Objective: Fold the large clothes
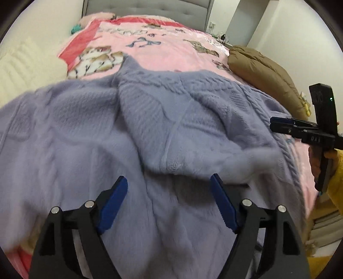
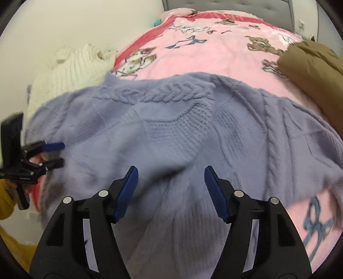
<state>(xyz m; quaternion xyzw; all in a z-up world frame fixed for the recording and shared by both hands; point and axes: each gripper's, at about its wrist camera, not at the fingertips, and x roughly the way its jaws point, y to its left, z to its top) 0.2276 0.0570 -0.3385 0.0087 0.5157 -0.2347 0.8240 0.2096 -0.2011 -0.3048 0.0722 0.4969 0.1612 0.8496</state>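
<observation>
A large lavender cable-knit sweater [image 1: 150, 120] lies spread and rumpled on the pink bed blanket [image 1: 163, 51]; it also fills the right wrist view [image 2: 175, 137]. A folded flap of it lies across the middle. My left gripper [image 1: 169, 182] is open just above the sweater's near part, holding nothing; it shows at the left of the right wrist view [image 2: 56, 154]. My right gripper [image 2: 171, 173] is open above the sweater's near edge, empty. In the left wrist view it sits at the sweater's right side [image 1: 276, 124], fingertips close together.
A brown puffy jacket [image 1: 263, 70] lies on the bed's right side, also in the right wrist view [image 2: 313, 68]. A white knit garment [image 2: 68, 73] lies at the left. A grey headboard [image 1: 148, 7] and pale walls stand beyond.
</observation>
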